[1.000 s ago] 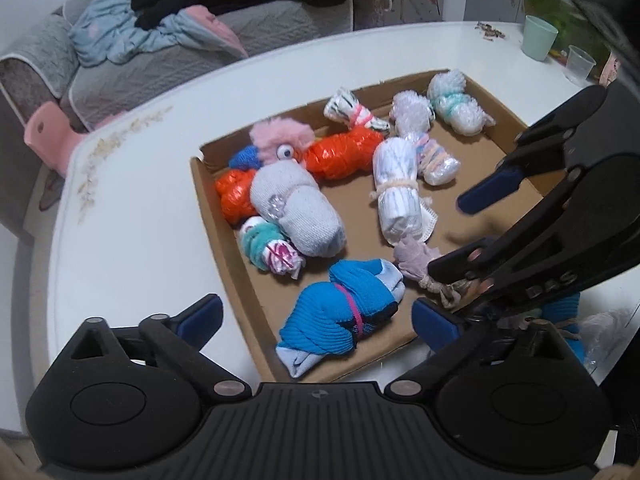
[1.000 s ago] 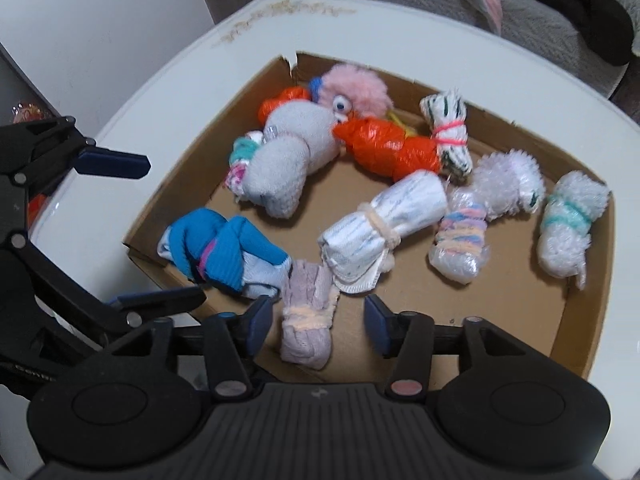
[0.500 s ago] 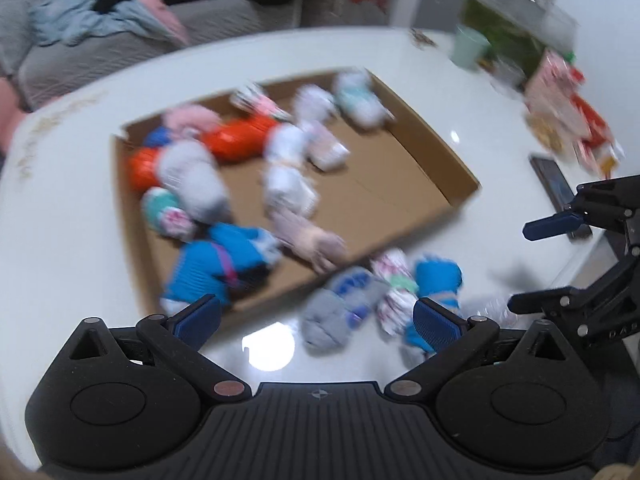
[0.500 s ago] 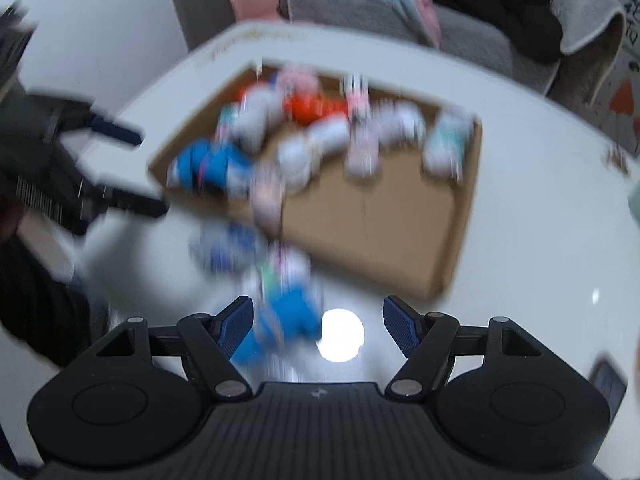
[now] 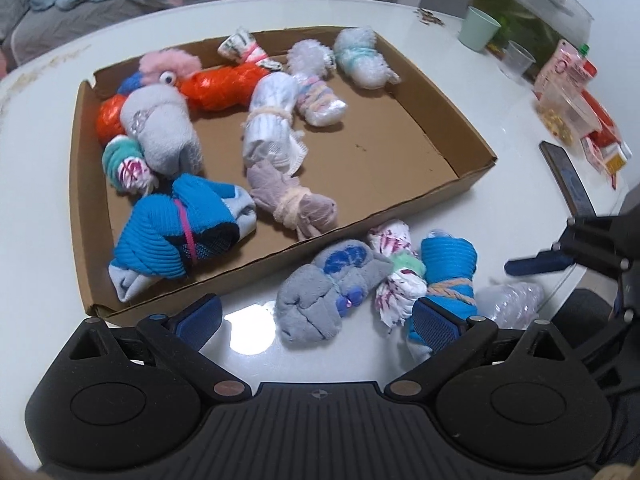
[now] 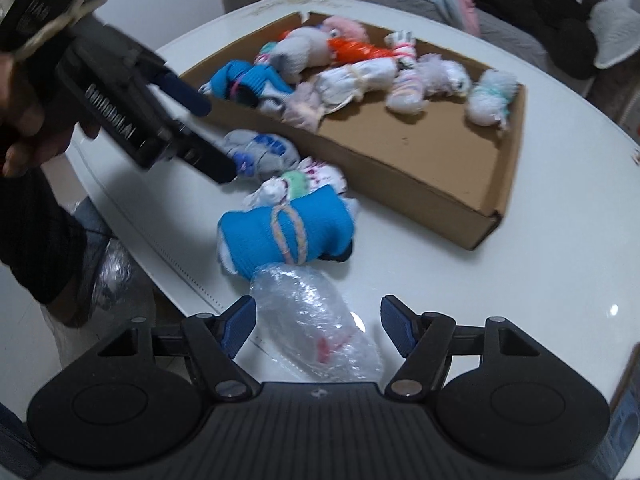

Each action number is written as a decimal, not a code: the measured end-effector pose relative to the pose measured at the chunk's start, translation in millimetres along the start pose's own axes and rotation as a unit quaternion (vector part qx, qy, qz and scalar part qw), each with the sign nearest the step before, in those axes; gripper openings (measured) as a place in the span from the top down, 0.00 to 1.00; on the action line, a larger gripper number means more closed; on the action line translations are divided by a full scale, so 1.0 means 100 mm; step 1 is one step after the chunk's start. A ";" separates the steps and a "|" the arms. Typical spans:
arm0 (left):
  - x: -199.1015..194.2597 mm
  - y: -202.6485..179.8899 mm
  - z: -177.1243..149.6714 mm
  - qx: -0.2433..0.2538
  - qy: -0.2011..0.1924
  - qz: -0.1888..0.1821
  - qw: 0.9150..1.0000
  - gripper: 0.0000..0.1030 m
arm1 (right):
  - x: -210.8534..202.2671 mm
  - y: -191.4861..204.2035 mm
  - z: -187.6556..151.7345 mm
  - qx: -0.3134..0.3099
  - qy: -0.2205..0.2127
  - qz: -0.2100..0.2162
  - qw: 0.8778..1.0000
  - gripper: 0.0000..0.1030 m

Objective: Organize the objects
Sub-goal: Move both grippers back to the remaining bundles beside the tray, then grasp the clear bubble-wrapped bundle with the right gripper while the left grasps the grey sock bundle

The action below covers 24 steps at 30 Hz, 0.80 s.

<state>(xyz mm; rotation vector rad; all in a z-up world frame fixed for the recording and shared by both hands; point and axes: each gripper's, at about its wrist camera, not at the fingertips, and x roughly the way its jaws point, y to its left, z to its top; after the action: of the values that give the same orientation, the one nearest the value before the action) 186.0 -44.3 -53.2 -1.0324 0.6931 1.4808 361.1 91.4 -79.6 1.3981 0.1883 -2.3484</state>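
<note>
On the white table [image 5: 48, 208] we see a shallow cardboard box [image 5: 472, 184] holding many rolled sock bundles. At its left end lie a grey roll [image 5: 160, 128] and, nearer us, a bright blue roll with a pink band [image 5: 180, 236]. Toward the middle are an orange roll [image 5: 224, 88], a white roll tied with cream yarn [image 5: 268, 120] and a mauve roll [image 5: 292, 204] by the near wall; fluffy pale rolls sit at the back right.

Outside the box, just beside its near wall, we find a grey bundle with blue patches [image 5: 320, 296], touching a white bundle with pink marks [image 5: 396, 280], then a blue bundle tied with a yarn loop [image 6: 288, 236], then a clear plastic-wrapped bundle [image 6: 316, 328].

Our left gripper [image 5: 316, 320] hangs released over the grey bundle, pressing nothing. Our right gripper [image 6: 316, 330] has just been narrowing; the plastic-wrapped bundle lies between its jaws, which stand clear of it.

At far right stand a green cup [image 5: 478, 34] and a phone [image 5: 566, 180].
</note>
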 end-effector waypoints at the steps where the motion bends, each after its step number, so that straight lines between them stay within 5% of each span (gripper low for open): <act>1: 0.01 0.00 0.00 0.002 -0.002 0.002 1.000 0.02 | 0.02 0.02 -0.01 -0.007 0.003 -0.001 1.000 0.40; 10: 0.17 -0.05 -0.01 0.017 -0.005 -0.003 1.000 0.08 | 0.07 0.02 -0.03 0.002 0.005 0.002 1.000 0.56; 24: 0.23 -0.11 -0.01 0.018 -0.017 -0.016 1.000 0.47 | 0.10 -0.04 -0.05 0.028 0.000 0.004 1.000 0.61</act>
<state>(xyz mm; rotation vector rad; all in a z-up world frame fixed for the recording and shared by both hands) 197.5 -32.0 -72.9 -0.9833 0.6739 1.4509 359.5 94.2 -91.3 1.4216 0.1162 -2.3641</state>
